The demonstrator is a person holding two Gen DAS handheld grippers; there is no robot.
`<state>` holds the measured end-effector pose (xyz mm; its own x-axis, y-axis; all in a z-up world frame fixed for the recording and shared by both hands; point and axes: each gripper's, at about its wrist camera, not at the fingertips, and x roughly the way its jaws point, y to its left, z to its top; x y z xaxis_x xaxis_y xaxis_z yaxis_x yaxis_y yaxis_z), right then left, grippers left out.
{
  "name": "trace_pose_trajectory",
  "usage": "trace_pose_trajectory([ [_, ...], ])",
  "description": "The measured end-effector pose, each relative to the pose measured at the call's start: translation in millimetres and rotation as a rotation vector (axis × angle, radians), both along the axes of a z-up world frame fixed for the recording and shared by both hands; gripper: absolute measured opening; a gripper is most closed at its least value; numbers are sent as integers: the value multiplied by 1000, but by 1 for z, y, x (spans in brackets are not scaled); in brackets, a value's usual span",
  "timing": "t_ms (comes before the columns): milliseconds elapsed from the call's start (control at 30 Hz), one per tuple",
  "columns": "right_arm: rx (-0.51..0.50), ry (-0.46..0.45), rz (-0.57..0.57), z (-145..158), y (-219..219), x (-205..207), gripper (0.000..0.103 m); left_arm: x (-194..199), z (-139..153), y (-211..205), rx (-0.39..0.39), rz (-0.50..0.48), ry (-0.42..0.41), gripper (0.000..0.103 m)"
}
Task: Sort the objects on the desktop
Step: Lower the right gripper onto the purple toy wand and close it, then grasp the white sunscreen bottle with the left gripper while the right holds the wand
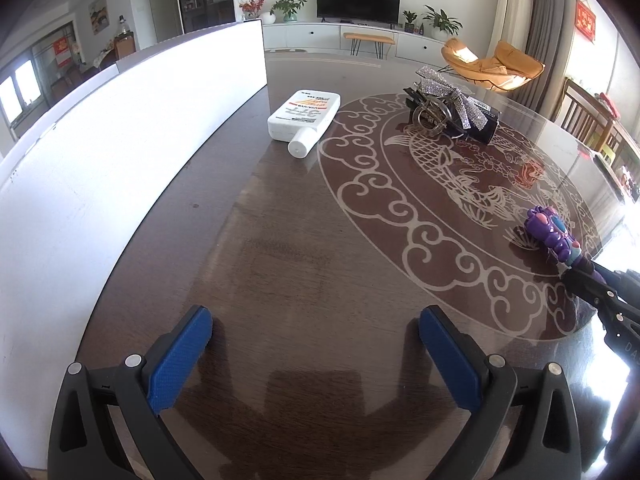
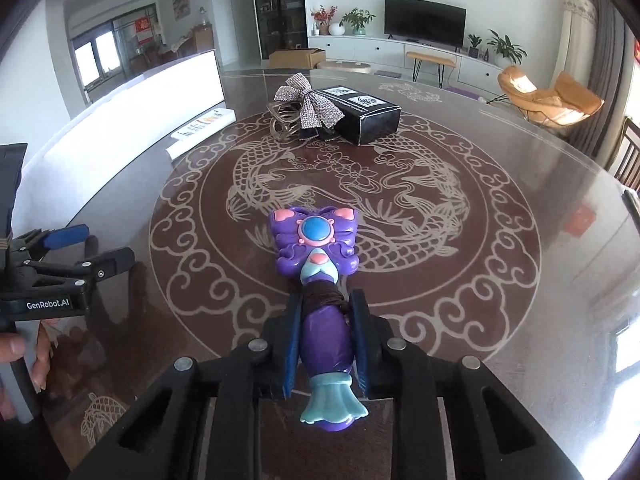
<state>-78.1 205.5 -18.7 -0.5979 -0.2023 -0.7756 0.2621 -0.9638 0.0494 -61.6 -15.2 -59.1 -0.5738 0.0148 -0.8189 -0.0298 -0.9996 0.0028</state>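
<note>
A purple toy wand (image 2: 316,248) is clamped at its handle by the right gripper (image 2: 325,336). The left gripper (image 1: 316,344) is held open over the table (image 1: 304,264). At 12 o'clock, a rhinestone bow (image 2: 310,110) lies against what appears to be a black box (image 2: 366,114).

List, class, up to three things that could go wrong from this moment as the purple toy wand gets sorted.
1. The right hand-held gripper clamps the purple toy wand low on its smooth handle, leaving the heavy butterfly head far out; it may tip or slip.
2. The glossy table could let a dropped wand slide.
3. Carrying it toward the white bin may cross the open left hand-held gripper.
</note>
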Motion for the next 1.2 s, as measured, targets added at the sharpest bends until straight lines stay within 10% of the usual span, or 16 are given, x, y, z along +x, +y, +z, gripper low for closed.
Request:
trace_pose_trajectory([
  [200,52,13,3,-2,-3,7,24,-48,1,-7,-1,-122,-18,103],
  [733,49,14,4,-3,2,4,25,-187,1,-7,-8,-72,-39,103],
  [800,50,14,4,-2,-1,8,25,-179,8,-10,-3,-77,14,51],
  [1200,-61,-10,17,-4,10,5,27,-41,28,-15,-8,-138,50,51],
])
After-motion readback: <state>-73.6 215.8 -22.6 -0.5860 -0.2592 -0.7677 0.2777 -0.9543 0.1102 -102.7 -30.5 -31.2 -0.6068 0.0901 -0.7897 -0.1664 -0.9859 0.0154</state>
